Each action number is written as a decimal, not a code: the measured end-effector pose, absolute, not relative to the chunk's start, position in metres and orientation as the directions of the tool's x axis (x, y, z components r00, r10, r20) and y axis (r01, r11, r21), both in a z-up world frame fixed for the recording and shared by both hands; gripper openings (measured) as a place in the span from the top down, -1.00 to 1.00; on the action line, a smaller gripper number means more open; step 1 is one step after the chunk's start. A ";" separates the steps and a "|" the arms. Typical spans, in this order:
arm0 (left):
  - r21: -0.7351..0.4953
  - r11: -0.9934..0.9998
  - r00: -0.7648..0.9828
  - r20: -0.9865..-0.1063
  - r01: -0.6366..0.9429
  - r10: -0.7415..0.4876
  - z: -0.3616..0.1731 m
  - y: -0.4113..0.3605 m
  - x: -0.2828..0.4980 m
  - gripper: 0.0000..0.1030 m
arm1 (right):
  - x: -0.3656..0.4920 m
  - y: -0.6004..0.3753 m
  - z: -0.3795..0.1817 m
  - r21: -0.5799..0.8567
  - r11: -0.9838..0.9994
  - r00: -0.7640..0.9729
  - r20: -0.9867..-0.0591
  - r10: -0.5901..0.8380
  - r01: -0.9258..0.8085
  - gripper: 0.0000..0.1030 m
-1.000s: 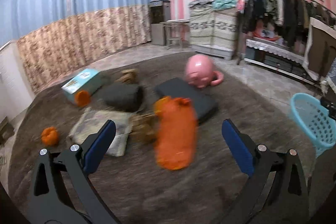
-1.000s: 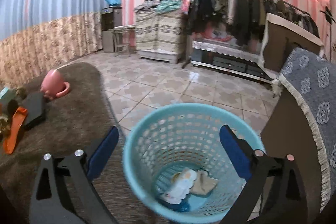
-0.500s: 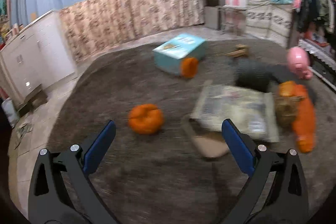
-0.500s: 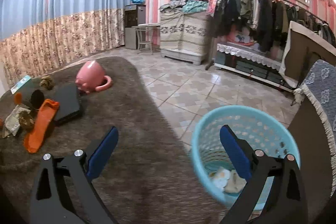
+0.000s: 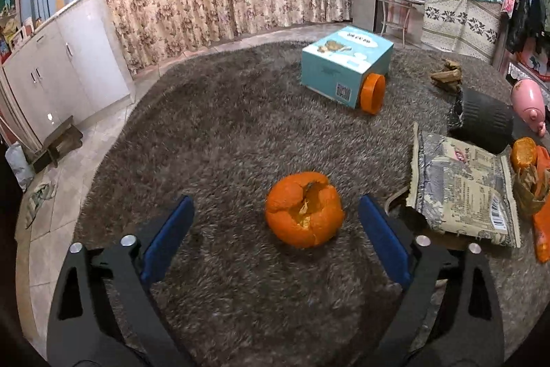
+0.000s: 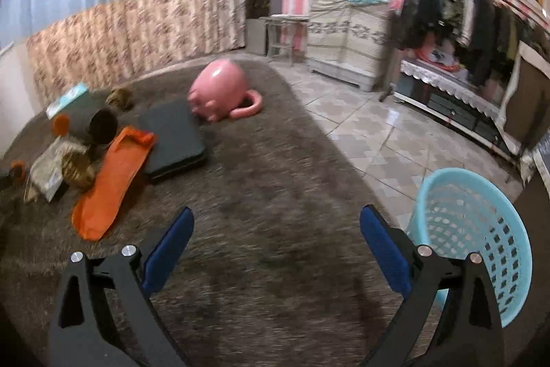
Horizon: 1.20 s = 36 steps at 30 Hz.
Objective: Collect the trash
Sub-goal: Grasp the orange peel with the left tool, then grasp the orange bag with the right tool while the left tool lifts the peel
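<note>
Hovering low over the shaggy grey-brown carpet (image 5: 223, 140), the left gripper (image 5: 275, 234) has its blue-padded fingers (image 5: 168, 243) spread wide, and a hollow orange peel (image 5: 304, 208) lies on the pile between the tips, touched by neither. Just right of it a crumpled printed snack bag (image 5: 464, 188) lies flat, with a second scrap of orange peel (image 5: 523, 152) and an orange wrapper (image 5: 541, 229) at its far side. Behind the bag a dark cylindrical container (image 5: 486, 119) lies on its side; its contents cannot be seen. Farther back stands a teal cardboard box (image 5: 345, 66) with an orange ring (image 5: 372, 93) leaning against it.

The right gripper (image 6: 276, 245) also has its fingers (image 6: 385, 251) spread, with nothing between them but carpet. A light blue plastic basket (image 6: 481, 236) stands just beside the right finger at the carpet's edge; its inside is hidden from here. Well apart, toward the carpet's far side, a pink piggy bank (image 6: 220, 90) lies tipped beside a flat black pad (image 6: 172, 136).

Beyond the carpet the floor is patterned tile, with blue and floral curtains, pink striped walls and a rack of hanging clothes (image 6: 457, 12).
</note>
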<state>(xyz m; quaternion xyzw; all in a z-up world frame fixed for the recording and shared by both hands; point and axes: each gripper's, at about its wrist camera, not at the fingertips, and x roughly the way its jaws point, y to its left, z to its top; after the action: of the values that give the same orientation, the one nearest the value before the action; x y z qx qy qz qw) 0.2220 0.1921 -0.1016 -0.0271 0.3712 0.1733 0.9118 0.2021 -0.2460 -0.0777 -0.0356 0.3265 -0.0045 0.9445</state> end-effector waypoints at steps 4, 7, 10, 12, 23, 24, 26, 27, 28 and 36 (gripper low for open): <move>0.038 0.950 0.657 -0.714 -0.309 0.242 -0.108 0.194 0.233 -0.43 | 0.205 -0.228 -0.083 -0.054 0.996 0.783 -0.621 0.016 -0.064 -0.85; 0.012 0.957 0.651 -0.731 -0.288 0.205 -0.113 0.195 0.236 -0.17 | 0.209 -0.218 -0.086 -0.016 0.996 0.769 -0.636 0.061 -0.092 -0.85; 0.000 0.963 0.663 -0.725 -0.270 0.186 -0.113 0.194 0.234 -0.05 | 0.212 -0.199 -0.090 -0.023 0.992 0.764 -0.640 0.083 -0.127 -0.85; -0.008 0.965 0.666 -0.725 -0.264 0.176 -0.114 0.193 0.234 0.04 | 0.213 -0.184 -0.090 -0.047 0.987 0.768 -0.634 0.088 -0.152 -0.85; -0.011 0.966 0.665 -0.727 -0.259 0.170 -0.116 0.192 0.238 0.07 | 0.244 -0.135 -0.109 -0.018 0.973 0.684 -0.715 0.148 -0.229 -0.85; -0.012 0.966 0.665 -0.728 -0.259 0.169 -0.116 0.192 0.238 0.08 | 0.247 -0.132 -0.112 -0.029 0.974 0.673 -0.728 0.135 -0.226 -0.82; -0.009 0.966 0.665 -0.727 -0.259 0.171 -0.116 0.192 0.238 0.07 | 0.249 -0.129 -0.115 -0.014 0.972 0.665 -0.732 0.149 -0.233 -0.58; -0.009 0.966 0.665 -0.727 -0.259 0.172 -0.116 0.192 0.237 0.07 | 0.249 -0.129 -0.115 -0.002 0.972 0.661 -0.733 0.160 -0.237 -0.37; -0.006 0.966 0.665 -0.726 -0.259 0.174 -0.116 0.191 0.238 0.07 | 0.248 -0.128 -0.115 0.008 0.971 0.661 -0.731 0.169 -0.239 -0.29; -0.012 0.967 0.676 -0.717 -0.253 0.167 -0.116 0.189 0.236 0.16 | 0.229 -0.139 -0.103 0.086 0.953 0.673 -0.690 0.266 -0.289 0.89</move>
<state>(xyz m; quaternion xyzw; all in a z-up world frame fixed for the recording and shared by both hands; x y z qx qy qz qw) 0.2356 0.1893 -0.1158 -0.0553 0.3855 0.1150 0.9139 0.2294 -0.1394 -0.1029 -0.0154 0.3748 0.1518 0.9144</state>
